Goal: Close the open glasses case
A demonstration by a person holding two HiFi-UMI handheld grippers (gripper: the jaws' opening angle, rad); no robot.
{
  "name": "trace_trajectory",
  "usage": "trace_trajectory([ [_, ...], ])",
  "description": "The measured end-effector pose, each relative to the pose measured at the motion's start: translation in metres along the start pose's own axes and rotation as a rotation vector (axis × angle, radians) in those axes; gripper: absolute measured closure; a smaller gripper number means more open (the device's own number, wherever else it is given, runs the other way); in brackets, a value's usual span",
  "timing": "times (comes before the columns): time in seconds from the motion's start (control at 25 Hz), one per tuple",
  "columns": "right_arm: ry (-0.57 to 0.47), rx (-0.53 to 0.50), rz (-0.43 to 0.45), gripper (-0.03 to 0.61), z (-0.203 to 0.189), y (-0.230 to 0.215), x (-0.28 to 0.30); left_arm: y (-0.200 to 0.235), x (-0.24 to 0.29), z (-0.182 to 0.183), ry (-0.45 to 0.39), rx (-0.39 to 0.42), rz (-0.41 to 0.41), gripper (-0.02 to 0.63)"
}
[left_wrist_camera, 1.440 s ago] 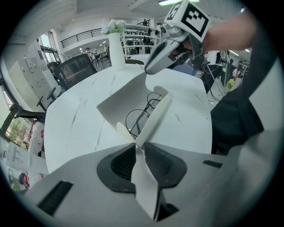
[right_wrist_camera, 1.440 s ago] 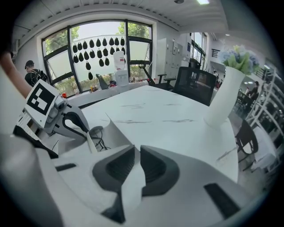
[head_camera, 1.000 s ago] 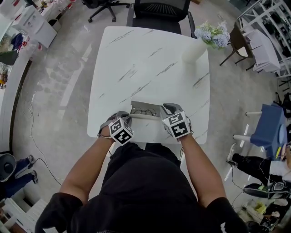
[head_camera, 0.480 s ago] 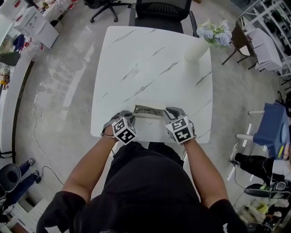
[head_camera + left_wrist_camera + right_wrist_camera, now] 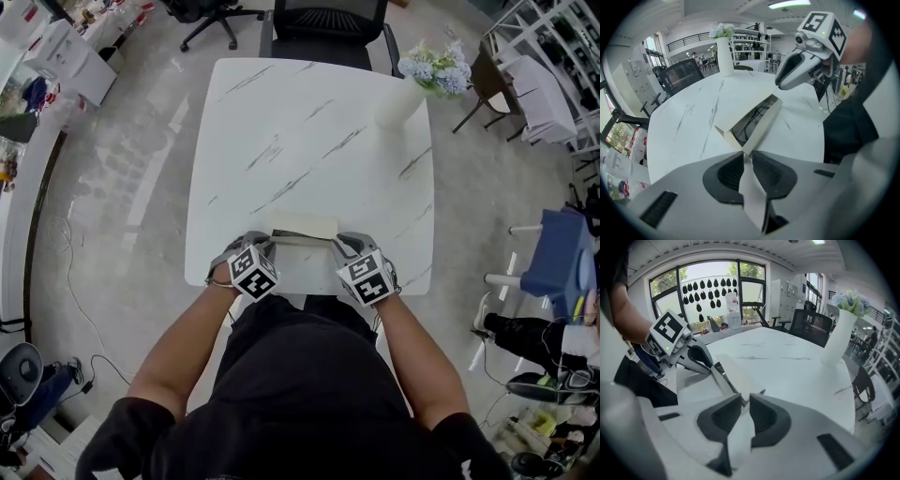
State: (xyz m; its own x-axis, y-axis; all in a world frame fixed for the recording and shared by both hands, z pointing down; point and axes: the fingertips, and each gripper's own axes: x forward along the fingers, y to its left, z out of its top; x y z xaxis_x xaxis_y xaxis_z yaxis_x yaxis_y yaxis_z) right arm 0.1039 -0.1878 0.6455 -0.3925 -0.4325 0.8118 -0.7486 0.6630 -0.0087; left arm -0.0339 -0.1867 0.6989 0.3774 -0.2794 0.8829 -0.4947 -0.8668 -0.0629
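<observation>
A cream glasses case [image 5: 302,227] lies at the near edge of the white marble table [image 5: 309,131]. Its lid is folded most of the way down, and only its top shows in the head view. In the left gripper view the case [image 5: 761,123] is still slightly ajar, with dark glasses [image 5: 751,120] visible inside. My left gripper [image 5: 265,247] is shut on the case's left end flap [image 5: 749,187]. My right gripper [image 5: 338,247] is shut on the right end flap [image 5: 740,434]. Each gripper shows in the other's view: the right gripper [image 5: 802,65] and the left gripper [image 5: 689,352].
A white vase of pale flowers [image 5: 405,94] stands at the table's far right corner. A black office chair [image 5: 328,21] is tucked in at the far side. The person's body is right at the near table edge.
The lid has swung down over the case. The glasses, visible one second ago in the head view, are now covered there. Both grippers stayed at the case's ends.
</observation>
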Motion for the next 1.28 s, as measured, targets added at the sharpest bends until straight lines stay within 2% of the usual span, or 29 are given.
trace_trajectory([
  [0.52,0.096,-0.093,-0.016,0.525,-0.024,0.014,0.014,0.000,0.000,0.000,-0.019,-0.007,-0.010,0.566],
  [0.84,0.102,-0.083,-0.005,0.525,-0.025,0.013,0.016,0.000,0.001,0.000,-0.028,-0.014,-0.017,0.568],
  [1.04,0.101,-0.077,0.001,0.525,-0.019,0.014,0.010,0.002,-0.001,-0.001,-0.029,0.005,0.003,0.557],
  [1.28,0.080,-0.061,0.004,0.525,-0.014,0.020,-0.009,-0.007,-0.014,-0.010,-0.006,0.044,-0.012,0.565],
])
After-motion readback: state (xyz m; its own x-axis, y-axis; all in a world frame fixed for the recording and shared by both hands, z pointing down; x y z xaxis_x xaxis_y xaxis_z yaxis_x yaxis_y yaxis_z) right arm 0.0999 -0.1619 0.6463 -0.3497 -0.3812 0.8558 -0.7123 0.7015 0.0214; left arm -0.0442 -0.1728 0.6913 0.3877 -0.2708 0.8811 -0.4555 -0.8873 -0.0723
